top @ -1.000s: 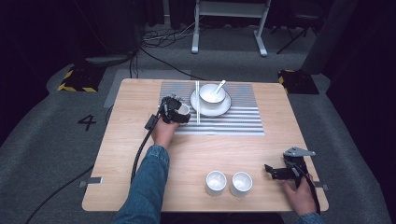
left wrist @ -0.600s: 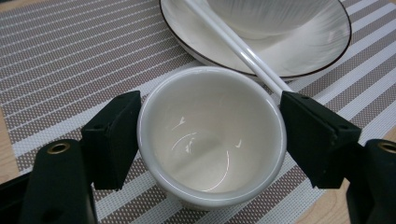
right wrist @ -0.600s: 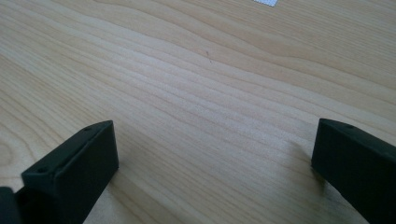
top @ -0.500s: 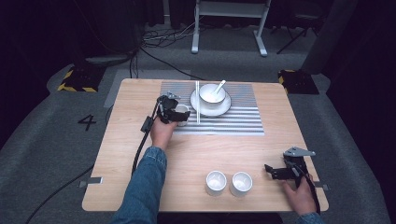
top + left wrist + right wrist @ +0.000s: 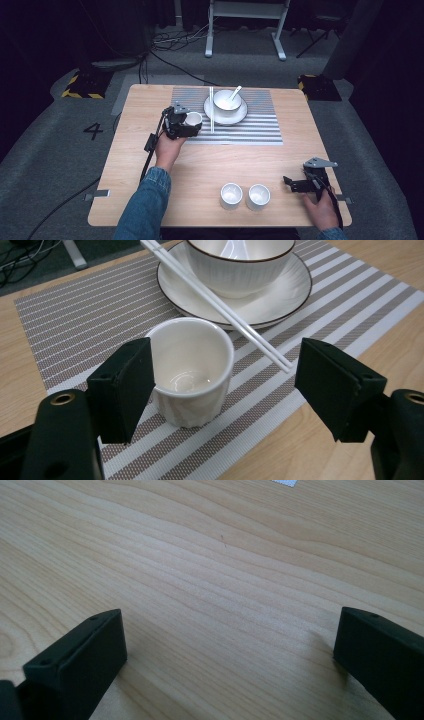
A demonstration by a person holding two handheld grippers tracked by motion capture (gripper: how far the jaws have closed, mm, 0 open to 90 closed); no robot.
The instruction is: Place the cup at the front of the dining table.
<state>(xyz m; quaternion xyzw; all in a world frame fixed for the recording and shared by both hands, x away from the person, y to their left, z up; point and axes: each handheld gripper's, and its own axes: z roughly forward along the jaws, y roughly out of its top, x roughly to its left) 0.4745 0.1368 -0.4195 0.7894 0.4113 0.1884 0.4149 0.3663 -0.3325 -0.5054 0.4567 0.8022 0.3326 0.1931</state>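
The left claw (image 5: 220,385) stands spread, its jaws having just been closing a little, with a small white cup (image 5: 191,369) between them; the left jaw is at the cup's wall, the right jaw well clear of it. The cup stands upright on the striped placemat (image 5: 90,315), lower left of centre in the left gripper view. Just behind it, white chopsticks (image 5: 220,305) lean on a plate (image 5: 280,300) bearing a bowl (image 5: 240,260). At the high view's lower right, the right claw (image 5: 230,665) hangs spread over bare table (image 5: 210,555).
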